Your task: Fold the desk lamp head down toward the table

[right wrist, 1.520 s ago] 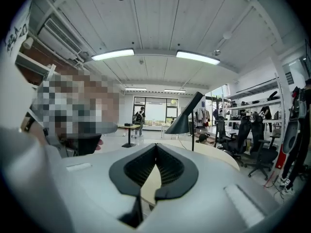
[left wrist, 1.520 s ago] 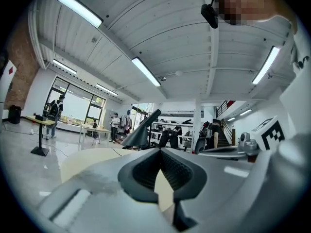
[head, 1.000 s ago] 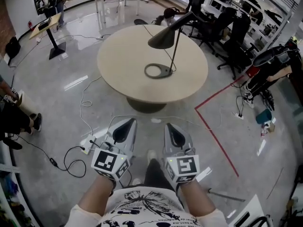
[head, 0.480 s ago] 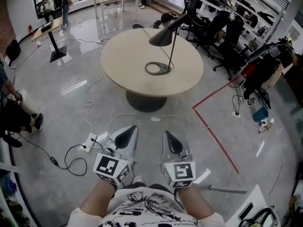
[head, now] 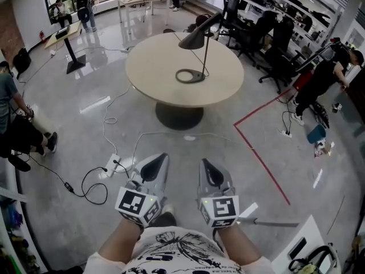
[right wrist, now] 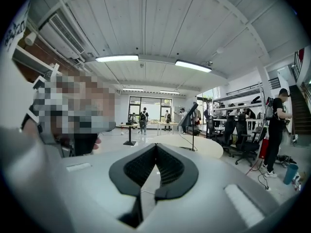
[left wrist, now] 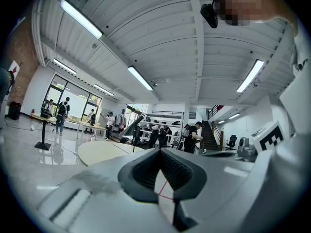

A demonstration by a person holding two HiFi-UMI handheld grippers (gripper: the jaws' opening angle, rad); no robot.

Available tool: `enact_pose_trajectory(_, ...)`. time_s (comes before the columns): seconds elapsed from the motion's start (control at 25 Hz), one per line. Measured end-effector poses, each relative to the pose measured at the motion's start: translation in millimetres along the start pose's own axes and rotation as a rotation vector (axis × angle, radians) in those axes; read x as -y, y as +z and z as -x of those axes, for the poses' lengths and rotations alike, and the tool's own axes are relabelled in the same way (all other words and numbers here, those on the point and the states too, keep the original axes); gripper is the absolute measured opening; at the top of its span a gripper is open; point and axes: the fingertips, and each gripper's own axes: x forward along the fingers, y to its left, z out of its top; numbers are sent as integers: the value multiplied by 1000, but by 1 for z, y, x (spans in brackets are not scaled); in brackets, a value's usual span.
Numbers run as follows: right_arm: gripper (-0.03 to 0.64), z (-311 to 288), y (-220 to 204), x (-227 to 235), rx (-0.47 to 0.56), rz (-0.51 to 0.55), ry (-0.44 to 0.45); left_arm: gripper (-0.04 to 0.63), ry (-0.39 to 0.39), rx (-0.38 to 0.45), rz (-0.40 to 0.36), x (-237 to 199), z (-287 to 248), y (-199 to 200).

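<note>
1. Desk lamp [head: 194,39]: shade, stem and ring base are black and matt, with no glare. Metal or plastic cannot be told.
2. Desk [head: 159,67]: pale beige top, smooth, matt with a faint sheen. Wood or laminate cannot be told.
3. Floor [head: 74,136]: grey, polished and glossy, mirroring window light at far left.
4. Left claw [head: 161,157] and right claw [head: 205,164]: light grey shells, smooth, satin, plastic in look.
5. Pads [left wrist: 143,171]: black, finely ribbed, matt, rubber-like on both claws.
6. Shirt [head: 171,247]: white cloth with black print, near edge.
7. Red line [head: 261,163] on the floor at right: flat, matt, tape-like.
</note>
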Motion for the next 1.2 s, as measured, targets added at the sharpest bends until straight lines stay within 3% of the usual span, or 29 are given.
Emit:
enact_pose_trajectory(0.6, 9, 51, -13, -18, -14, 31, 45, 3, 11, -4, -7, 43, 44, -7)
enact_pose_trajectory(1.2, 9, 68, -10, -23, -7, 38, 52, 3, 29, 20, -9, 56, 60, 0)
